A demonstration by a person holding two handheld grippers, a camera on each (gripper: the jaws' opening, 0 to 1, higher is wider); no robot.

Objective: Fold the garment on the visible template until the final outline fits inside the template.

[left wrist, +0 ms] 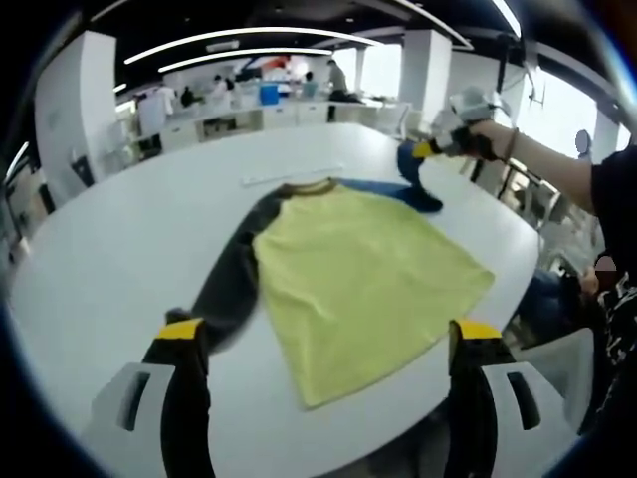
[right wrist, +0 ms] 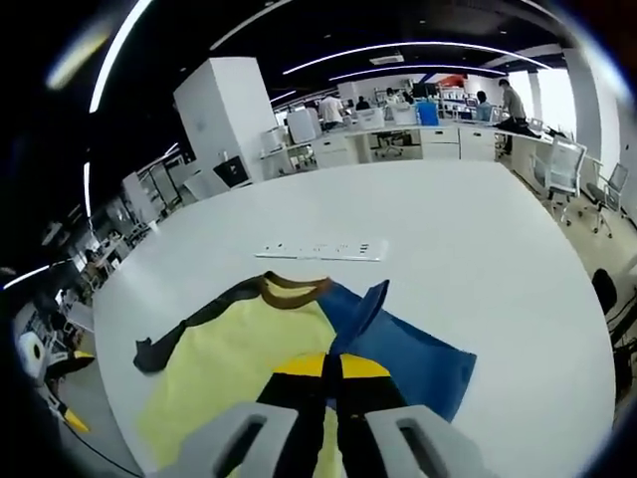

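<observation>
Right claw (right wrist: 333, 366) pinches shirt's blue sleeve (right wrist: 363, 309) (lifted); left claw (left wrist: 328, 334) gapes.

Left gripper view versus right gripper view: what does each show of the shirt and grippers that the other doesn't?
Left gripper view alone: its own open left gripper low over the hem, the shirt's whole yellow front, and a person's hand lifting the blue sleeve with the right gripper.

Right gripper view alone: the right gripper's yellow-tipped jaws closed together over the blue sleeve, which spreads wide on the table.

Both: the shirt's brown collar, the dark sleeve, the white strip beyond the collar and the white table.
</observation>
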